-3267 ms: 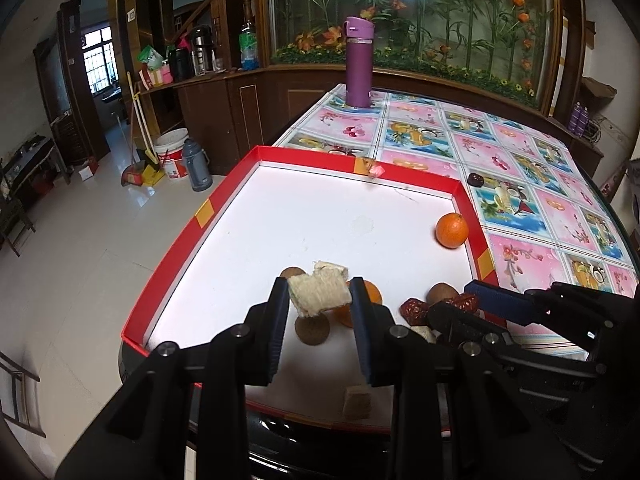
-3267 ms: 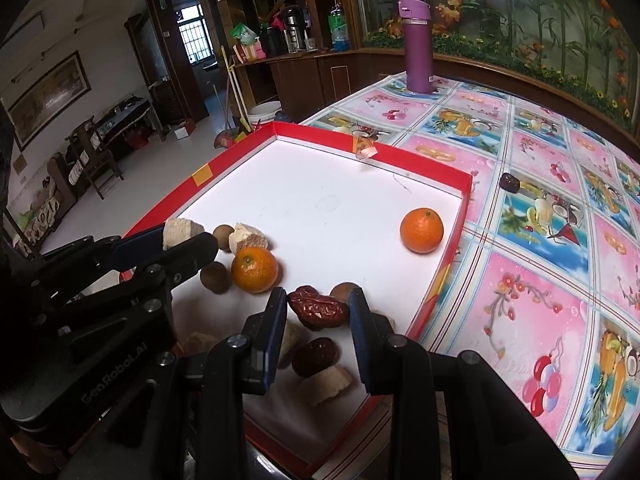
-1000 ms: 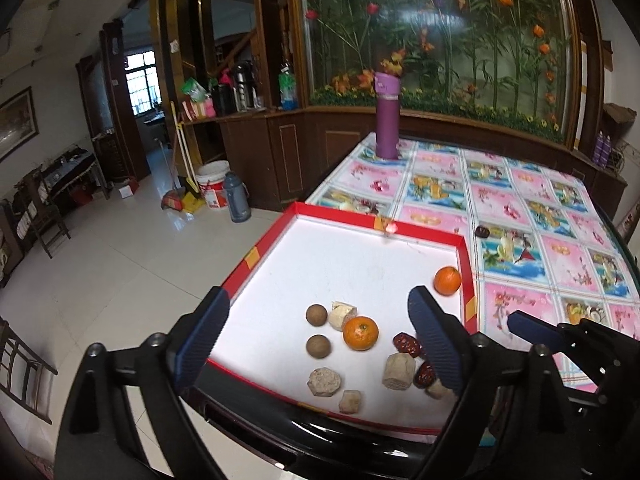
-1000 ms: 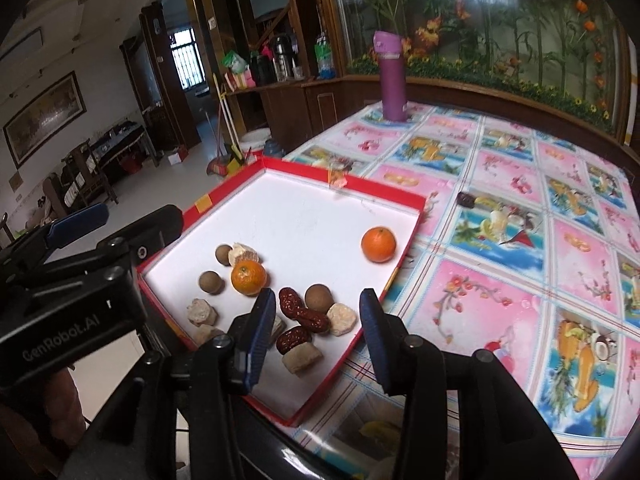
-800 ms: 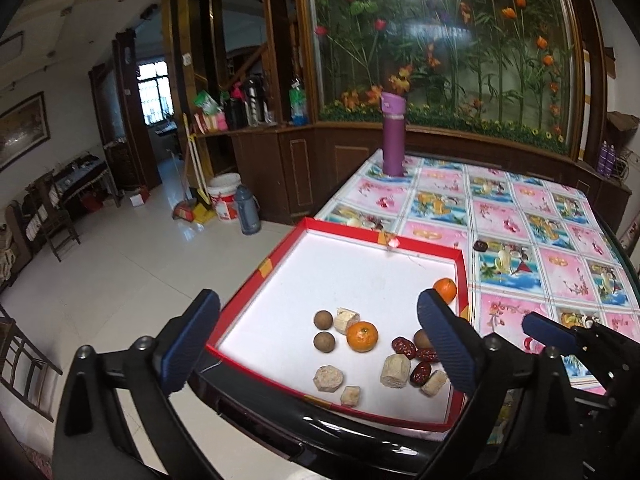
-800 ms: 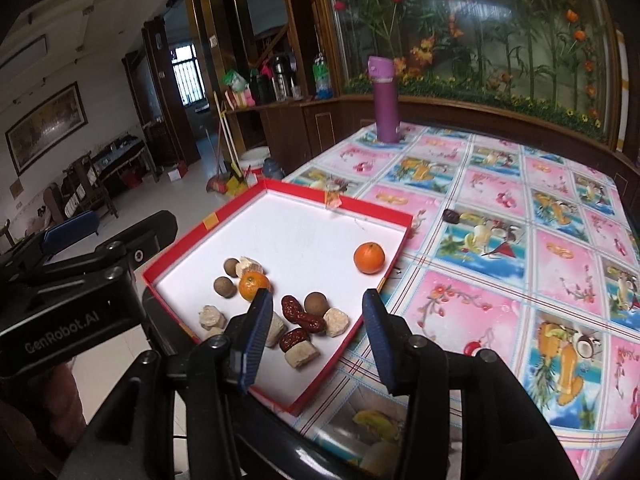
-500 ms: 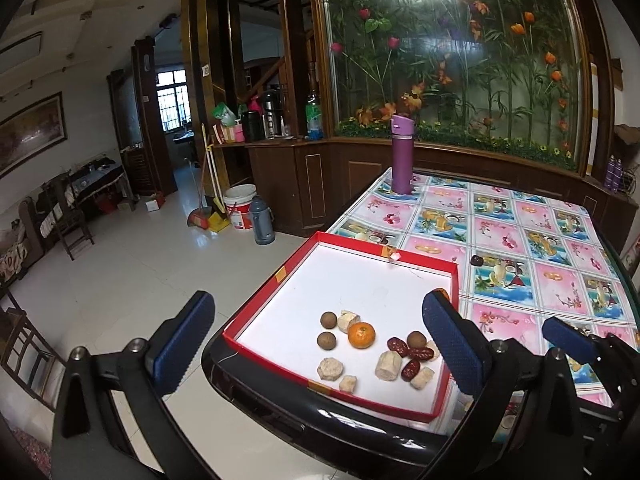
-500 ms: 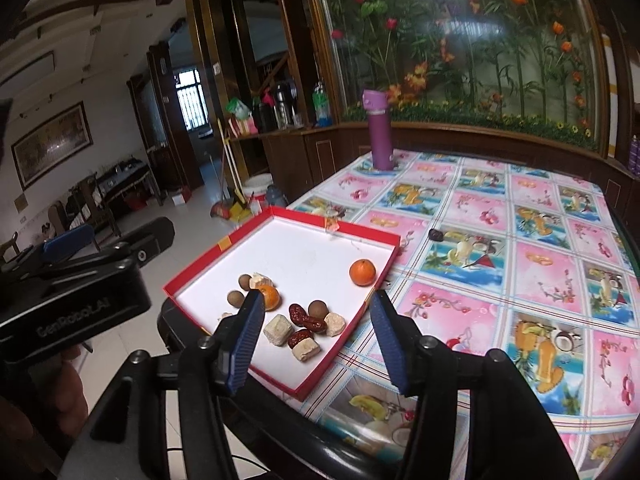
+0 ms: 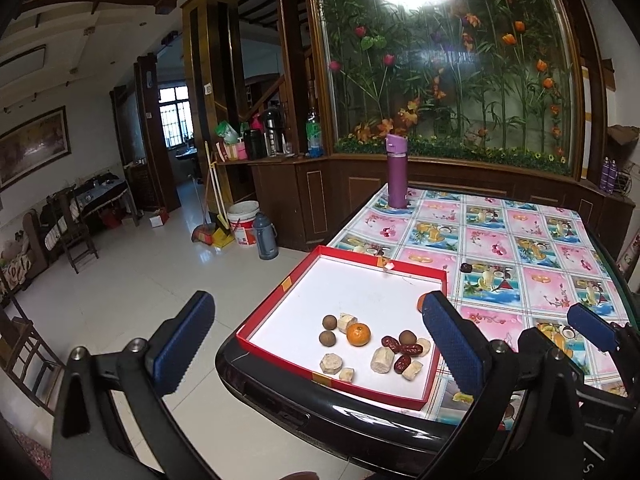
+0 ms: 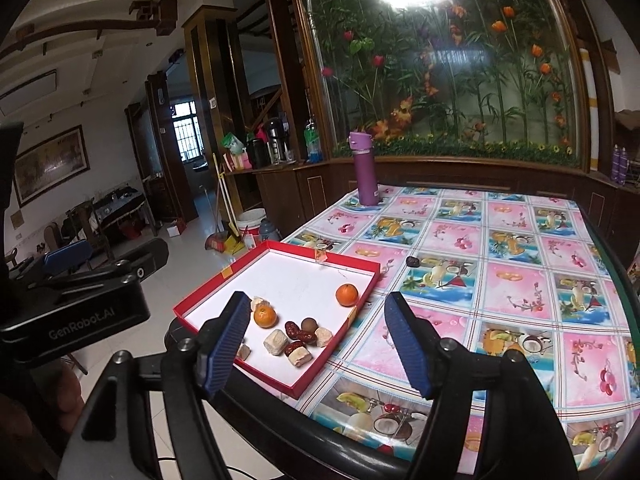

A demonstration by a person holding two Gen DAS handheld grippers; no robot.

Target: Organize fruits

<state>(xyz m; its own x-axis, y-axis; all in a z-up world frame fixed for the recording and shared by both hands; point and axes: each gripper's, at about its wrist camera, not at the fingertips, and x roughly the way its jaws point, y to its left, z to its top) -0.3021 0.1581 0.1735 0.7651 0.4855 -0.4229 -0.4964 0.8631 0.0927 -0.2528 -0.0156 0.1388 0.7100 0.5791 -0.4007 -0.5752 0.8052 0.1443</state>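
A red-rimmed tray (image 9: 280,286) with a white floor sits at the table's near left corner; it also shows in the right wrist view (image 10: 352,312). In it lie an orange (image 9: 358,334), brown round fruits (image 9: 329,322), red dates (image 9: 402,350) and several beige cake pieces (image 9: 382,359). A second orange (image 10: 346,294) lies near the tray's right wall. My left gripper (image 9: 316,340) is open and empty, held well back from the tray. My right gripper (image 10: 316,334) is open and empty, also held back above the table edge.
A purple flask (image 9: 396,176) stands at the table's far edge. A dark date (image 10: 412,261) lies on the patterned tablecloth (image 10: 520,280) right of the tray. The black table rim (image 9: 320,412) runs in front. A bucket and thermos (image 9: 256,232) stand on the floor left.
Both grippers let go of their pieces into the tray, opened wide and pulled back and up from the tray. The tray looks smaller now.
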